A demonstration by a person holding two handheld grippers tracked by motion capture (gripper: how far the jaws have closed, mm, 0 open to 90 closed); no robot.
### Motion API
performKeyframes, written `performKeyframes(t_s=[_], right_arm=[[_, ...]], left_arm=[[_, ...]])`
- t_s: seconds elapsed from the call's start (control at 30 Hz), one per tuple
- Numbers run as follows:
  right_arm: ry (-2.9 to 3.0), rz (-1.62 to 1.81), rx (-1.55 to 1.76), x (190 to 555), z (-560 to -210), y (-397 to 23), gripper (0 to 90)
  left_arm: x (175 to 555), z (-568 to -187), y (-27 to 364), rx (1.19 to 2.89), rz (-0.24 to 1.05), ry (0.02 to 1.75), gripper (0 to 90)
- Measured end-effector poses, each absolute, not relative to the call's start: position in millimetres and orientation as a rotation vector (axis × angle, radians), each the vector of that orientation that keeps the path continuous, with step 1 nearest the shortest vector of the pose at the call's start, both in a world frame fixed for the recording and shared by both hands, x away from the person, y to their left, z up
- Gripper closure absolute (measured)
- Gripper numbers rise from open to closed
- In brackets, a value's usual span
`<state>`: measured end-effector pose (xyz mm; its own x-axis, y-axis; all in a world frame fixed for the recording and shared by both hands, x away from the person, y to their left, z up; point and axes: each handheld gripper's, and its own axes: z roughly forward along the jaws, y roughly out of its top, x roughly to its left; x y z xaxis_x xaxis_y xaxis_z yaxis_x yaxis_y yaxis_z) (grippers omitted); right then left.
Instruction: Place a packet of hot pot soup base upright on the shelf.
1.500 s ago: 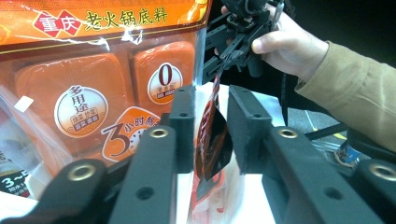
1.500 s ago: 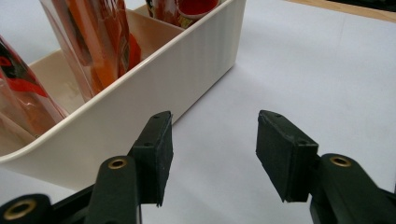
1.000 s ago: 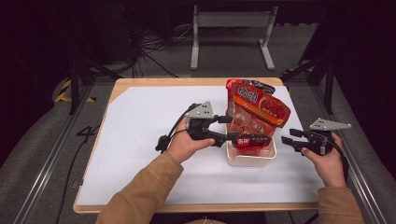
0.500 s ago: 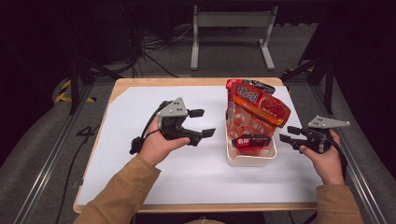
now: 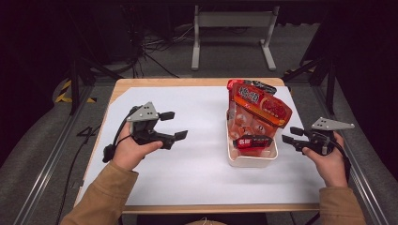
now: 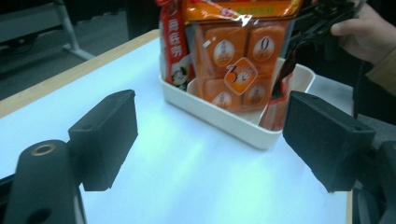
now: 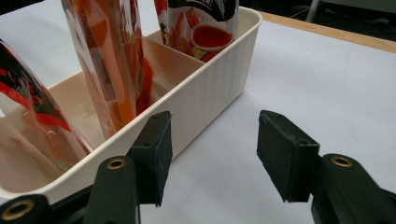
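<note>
- Snack packets (image 5: 256, 110) are seen standing upright in the white bin (image 5: 252, 159), which sits on the worktop (image 5: 197, 183) right of centre; the packing is judged largely done.
- A large orange-red packet is leaned toward 1 o'clock above the bin; a smaller red packet (image 5: 252, 142) is tucked at the near end of the bin.
- The left hand-held gripper (image 5: 174, 125) is held over bare worktop at 9 o'clock of the bin, well apart from it. Its jaws have just been opening and stand wide; nothing is between them, as the left gripper view confirms (image 6: 210, 140).
- The right hand-held gripper (image 5: 292, 135) is held just beside the bin at 3 o'clock, jaws spread, nothing gripped. In the right gripper view (image 7: 212, 154) the bin wall (image 7: 205, 93) is seen close by one pad, apparently untouched; contact cannot be ruled out.
- No loose packets are seen on the worktop, so little appears left: perhaps straightening the leaning packet or shifting the bin. This is judged, not seen.
- Hard to make out: the number of packets in the bin, since they overlap; print on the packets is too small to read.
- The bin floor is largely hidden by packets in the high view; whether it is divided into compartments is suggested by an inner wall in the right gripper view but not settled.
- The far end of the bin is covered by the leaning packet.
</note>
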<state>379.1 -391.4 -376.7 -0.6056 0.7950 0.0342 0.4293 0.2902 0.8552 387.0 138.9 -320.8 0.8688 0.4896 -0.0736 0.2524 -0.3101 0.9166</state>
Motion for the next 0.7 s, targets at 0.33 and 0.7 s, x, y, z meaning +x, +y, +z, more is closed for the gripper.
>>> performKeyframes(t_s=[0.33,0.7], right_arm=[[2.143,1.256,1.080,377.7,-377.3,-391.4,45.9],[2.129,1.258,1.085,377.6,-378.0,-393.8,46.3]], left_arm=[[381.3,-342.5,174.0,1.907,0.329,0.632,16.8],[378.8,-366.5,219.0,1.837,0.343,0.755,15.3]])
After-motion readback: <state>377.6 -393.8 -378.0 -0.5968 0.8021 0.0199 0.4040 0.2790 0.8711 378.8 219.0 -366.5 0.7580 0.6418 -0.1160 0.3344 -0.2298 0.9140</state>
